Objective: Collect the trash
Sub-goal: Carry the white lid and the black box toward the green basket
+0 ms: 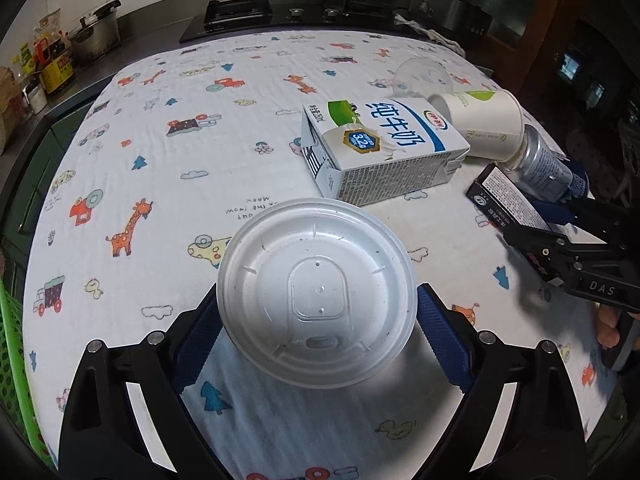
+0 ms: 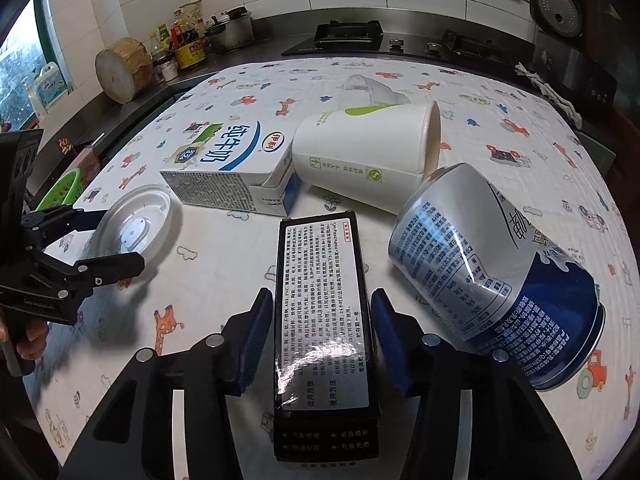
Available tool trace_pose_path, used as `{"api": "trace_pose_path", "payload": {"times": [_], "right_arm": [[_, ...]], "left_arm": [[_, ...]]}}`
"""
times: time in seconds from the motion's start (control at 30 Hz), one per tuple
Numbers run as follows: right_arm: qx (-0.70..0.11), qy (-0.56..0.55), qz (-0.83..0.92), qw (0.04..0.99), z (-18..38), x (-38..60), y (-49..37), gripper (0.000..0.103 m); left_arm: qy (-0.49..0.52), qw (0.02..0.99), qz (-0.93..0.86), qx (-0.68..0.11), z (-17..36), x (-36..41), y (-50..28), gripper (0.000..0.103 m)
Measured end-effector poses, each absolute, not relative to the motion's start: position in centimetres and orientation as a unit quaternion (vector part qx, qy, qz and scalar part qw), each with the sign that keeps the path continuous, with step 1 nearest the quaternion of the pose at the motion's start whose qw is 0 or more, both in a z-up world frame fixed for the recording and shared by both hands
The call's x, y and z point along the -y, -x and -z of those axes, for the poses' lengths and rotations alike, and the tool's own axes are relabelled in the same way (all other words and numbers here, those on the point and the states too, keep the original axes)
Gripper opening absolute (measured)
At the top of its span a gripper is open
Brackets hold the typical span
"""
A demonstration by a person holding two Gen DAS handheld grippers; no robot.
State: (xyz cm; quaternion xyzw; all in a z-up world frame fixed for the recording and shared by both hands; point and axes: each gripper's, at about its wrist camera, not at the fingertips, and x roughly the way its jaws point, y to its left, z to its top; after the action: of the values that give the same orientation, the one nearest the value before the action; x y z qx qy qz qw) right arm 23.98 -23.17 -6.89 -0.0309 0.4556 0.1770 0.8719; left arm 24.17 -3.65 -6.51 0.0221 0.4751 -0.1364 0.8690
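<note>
The cloth (image 1: 168,176) is quilted fabric, matt and puckered, printed with cartoon animals. The near lid (image 1: 316,294) is thin white plastic, smooth with a dull sheen. The carton (image 1: 384,148) is printed paperboard, slightly glossy. The cup (image 2: 366,160) at the far right is matt white paper. The can (image 2: 492,276) is shiny dented metal. The box (image 2: 324,332) is black card with a glossy label. The pads (image 2: 256,340) are blue and ribbed. The block (image 2: 122,70) at the far left is rough wood.
</note>
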Motion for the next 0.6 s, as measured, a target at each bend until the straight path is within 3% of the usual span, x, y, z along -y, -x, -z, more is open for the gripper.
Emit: {"api": "trace_pose_path", "payload": {"times": [0.4,0.6], "right_arm": [[-0.455,0.054,-0.175,0.871,7.0,22.2,-24.0,0.057],[-0.453,0.058,-0.174,0.873,7.0,21.9,-23.2,0.046]], "left_arm": [[-0.015,0.890,0.110,-0.443,2.5,2.0,-21.2,0.090],[-0.005,0.904,0.071,-0.421,0.2,0.2,-18.8,0.090]]}}
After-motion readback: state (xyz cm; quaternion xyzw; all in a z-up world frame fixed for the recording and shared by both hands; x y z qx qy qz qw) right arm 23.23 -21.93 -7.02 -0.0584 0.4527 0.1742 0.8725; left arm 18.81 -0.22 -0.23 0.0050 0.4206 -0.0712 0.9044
